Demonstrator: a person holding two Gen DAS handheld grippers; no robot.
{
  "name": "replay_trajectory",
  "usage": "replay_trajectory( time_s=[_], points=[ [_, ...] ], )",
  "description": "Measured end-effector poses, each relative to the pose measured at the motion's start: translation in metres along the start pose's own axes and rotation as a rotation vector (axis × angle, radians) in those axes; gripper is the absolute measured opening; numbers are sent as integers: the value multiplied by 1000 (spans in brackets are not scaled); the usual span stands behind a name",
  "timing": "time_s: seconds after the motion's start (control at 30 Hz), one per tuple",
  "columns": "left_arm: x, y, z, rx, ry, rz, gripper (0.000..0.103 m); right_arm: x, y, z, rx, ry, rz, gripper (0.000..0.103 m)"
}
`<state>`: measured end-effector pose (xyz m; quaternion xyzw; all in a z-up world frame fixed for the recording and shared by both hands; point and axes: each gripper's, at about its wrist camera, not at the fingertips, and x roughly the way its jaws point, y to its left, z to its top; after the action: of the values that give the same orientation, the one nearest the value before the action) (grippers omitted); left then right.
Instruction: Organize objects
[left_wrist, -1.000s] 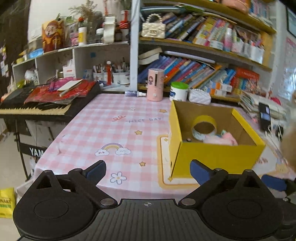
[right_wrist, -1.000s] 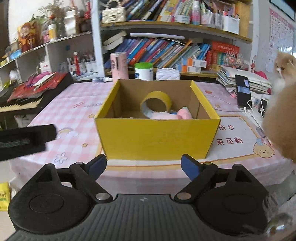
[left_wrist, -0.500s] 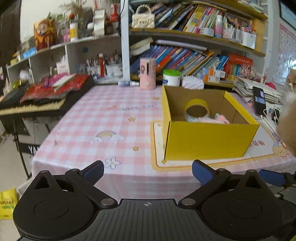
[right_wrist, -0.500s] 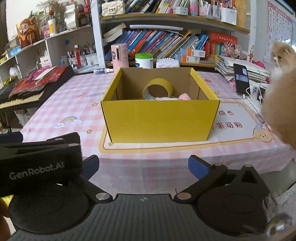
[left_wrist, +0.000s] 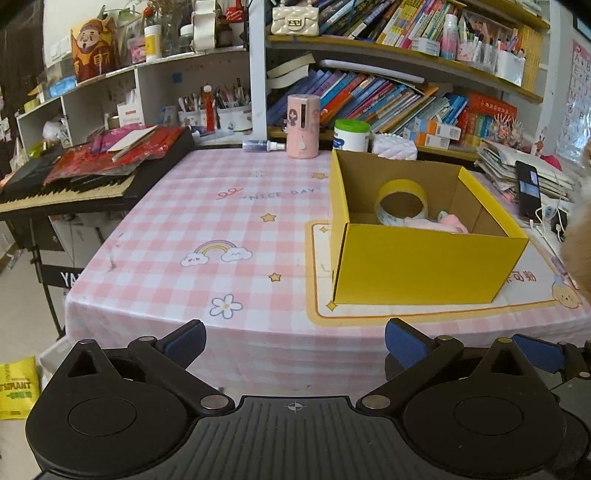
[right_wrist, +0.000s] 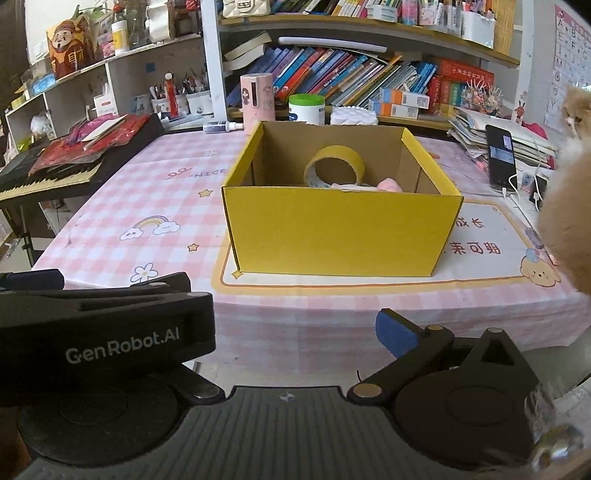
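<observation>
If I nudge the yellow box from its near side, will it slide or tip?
The yellow cardboard box is low, wide and open-topped, so it would probably slide, not tip. It holds only a tape roll and something soft and pink, so it is likely light. The thin walls may flex under a push.

"NICE DAY" stands on the bench's pink checked cloth, at ten o'clock of the yellow box; "GenRobot.AI" on the left tongs' black body
</observation>
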<state>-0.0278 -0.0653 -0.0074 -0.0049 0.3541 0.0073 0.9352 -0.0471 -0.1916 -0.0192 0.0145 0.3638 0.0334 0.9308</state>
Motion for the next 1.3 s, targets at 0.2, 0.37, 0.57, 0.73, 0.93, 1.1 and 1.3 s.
replay_trajectory(
  time_s=[0.2,0.37,0.57,0.73,0.93,1.1,1.3],
  points=[
    [1,0,1,1,0,13,103,1,0,0,16,-5,3,103],
    [2,0,2,4,9,16,103,3,0,0,18,0,7,103],
    [2,1,1,11,18,19,103,5,2,-1,15,10,10,103],
    [1,1,1,11,10,9,103,3,1,-1,12,1,4,103],
    [0,0,2,6,0,1,103,1,1,-1,12,-8,4,103],
    [0,0,2,5,0,2,103,0,1,-1,10,-9,3,103],
    [0,2,1,2,6,4,103,0,1,-1,9,-8,2,103]
  ],
)
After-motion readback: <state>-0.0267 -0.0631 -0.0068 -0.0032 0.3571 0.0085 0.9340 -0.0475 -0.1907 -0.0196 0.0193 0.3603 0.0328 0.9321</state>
